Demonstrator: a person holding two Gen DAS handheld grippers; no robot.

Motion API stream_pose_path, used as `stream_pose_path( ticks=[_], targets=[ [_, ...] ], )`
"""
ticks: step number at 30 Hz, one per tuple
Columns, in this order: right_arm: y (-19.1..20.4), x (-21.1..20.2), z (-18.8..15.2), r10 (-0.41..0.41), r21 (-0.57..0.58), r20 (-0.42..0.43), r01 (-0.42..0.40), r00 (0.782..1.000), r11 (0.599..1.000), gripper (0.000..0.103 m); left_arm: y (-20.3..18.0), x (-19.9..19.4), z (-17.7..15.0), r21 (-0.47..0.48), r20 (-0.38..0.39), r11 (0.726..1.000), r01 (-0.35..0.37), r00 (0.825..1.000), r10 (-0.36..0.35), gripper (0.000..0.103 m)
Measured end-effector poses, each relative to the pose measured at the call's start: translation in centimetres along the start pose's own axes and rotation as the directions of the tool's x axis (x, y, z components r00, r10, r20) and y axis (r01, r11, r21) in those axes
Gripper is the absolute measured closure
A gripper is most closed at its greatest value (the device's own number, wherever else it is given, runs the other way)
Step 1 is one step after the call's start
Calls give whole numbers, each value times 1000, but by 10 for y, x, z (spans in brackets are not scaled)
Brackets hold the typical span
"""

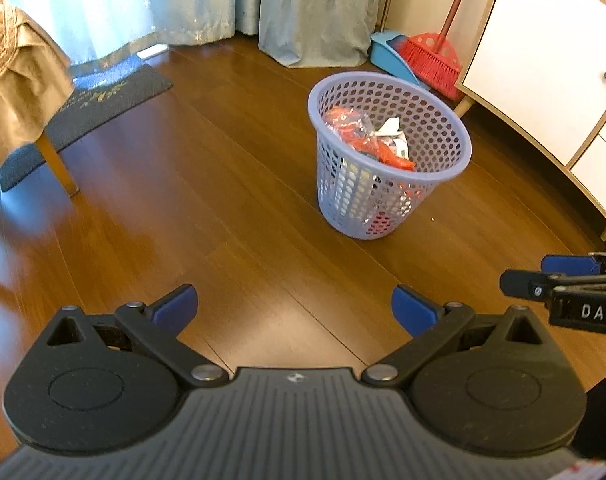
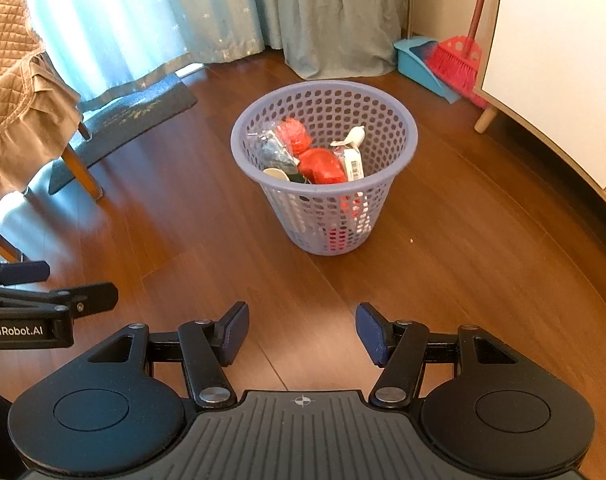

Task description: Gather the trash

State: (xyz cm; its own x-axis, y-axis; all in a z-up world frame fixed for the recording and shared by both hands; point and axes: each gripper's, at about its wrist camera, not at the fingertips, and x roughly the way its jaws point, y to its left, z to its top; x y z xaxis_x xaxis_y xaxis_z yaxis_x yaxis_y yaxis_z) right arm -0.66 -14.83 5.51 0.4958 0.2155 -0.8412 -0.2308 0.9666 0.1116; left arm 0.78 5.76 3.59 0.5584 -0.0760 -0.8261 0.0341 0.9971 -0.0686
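A lilac perforated waste basket stands on the wooden floor. Inside it lie orange wrappers, a white carton and a clear crumpled bag. My left gripper hangs open above bare floor, well short of the basket, nothing between its blue pads. My right gripper is also open and empty, short of the basket. Each gripper shows at the edge of the other's view.
A red broom and blue dustpan lean in the far corner beside a white cabinet. A covered chair and dark mat lie left, curtains behind.
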Motion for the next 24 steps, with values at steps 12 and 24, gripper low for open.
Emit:
stream_pose_path(
  ticks=[12, 24],
  targets=[
    [1, 3, 3, -2, 3, -5, 2, 1000, 1000, 46, 0, 3, 2, -8, -6, 1000, -6, 1000, 6, 1],
    [4, 5, 5, 1, -1, -3, -1, 1000, 1000, 46, -2, 4, 0, -8, -5, 1000, -9, 1000, 9, 1]
  ],
)
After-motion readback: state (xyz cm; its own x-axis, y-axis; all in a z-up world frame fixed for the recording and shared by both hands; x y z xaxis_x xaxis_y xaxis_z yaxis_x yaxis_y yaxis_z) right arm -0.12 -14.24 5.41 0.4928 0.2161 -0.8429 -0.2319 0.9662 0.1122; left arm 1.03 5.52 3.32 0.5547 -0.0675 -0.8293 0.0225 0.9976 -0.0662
